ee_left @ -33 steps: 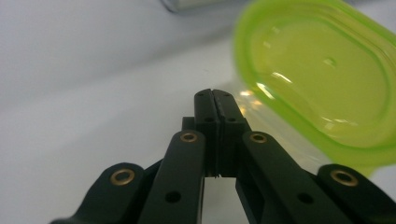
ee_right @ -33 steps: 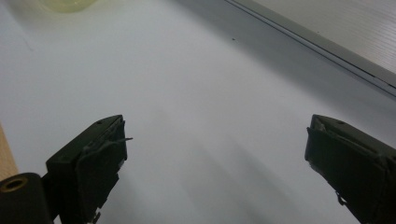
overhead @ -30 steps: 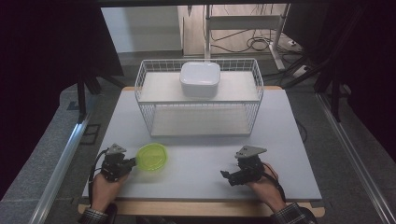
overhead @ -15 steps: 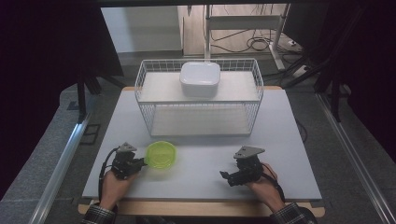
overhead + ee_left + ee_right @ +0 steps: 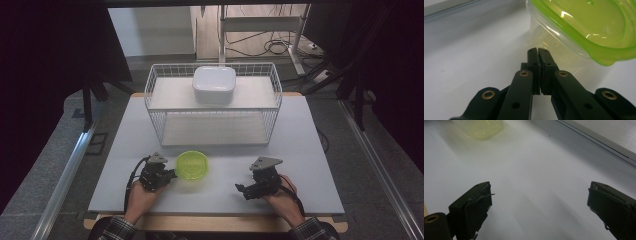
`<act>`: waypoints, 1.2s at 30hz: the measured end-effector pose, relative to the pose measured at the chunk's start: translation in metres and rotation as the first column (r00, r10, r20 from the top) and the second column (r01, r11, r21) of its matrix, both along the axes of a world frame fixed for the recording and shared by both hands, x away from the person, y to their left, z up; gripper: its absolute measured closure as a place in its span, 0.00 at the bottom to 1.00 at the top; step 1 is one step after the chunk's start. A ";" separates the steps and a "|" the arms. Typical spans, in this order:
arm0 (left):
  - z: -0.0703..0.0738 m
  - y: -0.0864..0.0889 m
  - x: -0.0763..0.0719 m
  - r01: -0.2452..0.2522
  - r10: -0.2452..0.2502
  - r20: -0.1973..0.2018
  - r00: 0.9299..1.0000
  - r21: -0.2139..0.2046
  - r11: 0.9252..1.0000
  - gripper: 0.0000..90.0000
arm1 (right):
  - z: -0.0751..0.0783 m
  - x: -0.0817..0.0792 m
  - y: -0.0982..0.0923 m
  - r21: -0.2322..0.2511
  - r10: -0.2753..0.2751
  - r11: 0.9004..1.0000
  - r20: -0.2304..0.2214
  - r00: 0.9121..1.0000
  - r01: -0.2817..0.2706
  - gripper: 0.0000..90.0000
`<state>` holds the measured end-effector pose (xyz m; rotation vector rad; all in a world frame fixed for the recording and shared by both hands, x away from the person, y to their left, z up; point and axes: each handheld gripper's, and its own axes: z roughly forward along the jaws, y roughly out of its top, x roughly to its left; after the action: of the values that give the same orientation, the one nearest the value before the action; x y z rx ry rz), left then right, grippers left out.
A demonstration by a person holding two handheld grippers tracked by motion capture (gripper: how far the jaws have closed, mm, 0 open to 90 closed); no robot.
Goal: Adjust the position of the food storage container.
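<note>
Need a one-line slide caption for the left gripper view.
Shut left tool nudging the side of a clear container with a green lid on the white table.

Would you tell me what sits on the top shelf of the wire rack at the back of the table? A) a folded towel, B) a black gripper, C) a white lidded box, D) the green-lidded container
C: a white lidded box rests on the upper shelf of the wire rack, while the green-lidded container stands on the table in front of it.

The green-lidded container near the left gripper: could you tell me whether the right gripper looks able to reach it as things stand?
Probably yes. The right gripper, jaws open, faces the green-lidded container across bare table, with nothing between them.
</note>
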<state>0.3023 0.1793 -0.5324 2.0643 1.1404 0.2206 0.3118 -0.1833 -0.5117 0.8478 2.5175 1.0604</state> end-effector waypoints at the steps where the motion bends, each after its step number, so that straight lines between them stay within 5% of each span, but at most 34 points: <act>1: 0.000 -0.004 0.000 0.006 -0.006 0.001 1.000 -0.002 1.000 0.99 | 0.000 0.000 0.000 0.000 0.001 1.000 0.000 1.000 -0.001 0.06; 17: -0.004 -0.054 0.000 0.127 -0.128 0.014 0.992 0.033 0.991 0.97 | -0.001 0.000 0.001 -0.003 0.007 1.000 -0.004 1.000 -0.007 0.06; 21: -0.003 -0.053 -0.001 0.121 -0.122 0.020 0.992 0.045 0.992 0.94 | -0.001 0.000 0.001 -0.001 0.009 1.000 -0.005 1.000 -0.009 0.06; 28: 0.004 -0.037 -0.005 0.066 -0.068 0.047 0.997 0.050 0.997 0.67 | 0.000 0.000 0.000 0.009 0.006 1.000 -0.008 1.000 -0.006 0.06; 36: 0.012 -0.020 -0.015 0.044 -0.044 0.092 0.995 0.005 0.999 0.35 | 0.002 0.000 -0.001 0.031 0.008 0.999 -0.004 1.000 -0.008 0.06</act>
<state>0.2877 0.1597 -0.5202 2.0577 1.0381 0.2933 0.3117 -0.1844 -0.5102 0.8498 2.5165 1.1038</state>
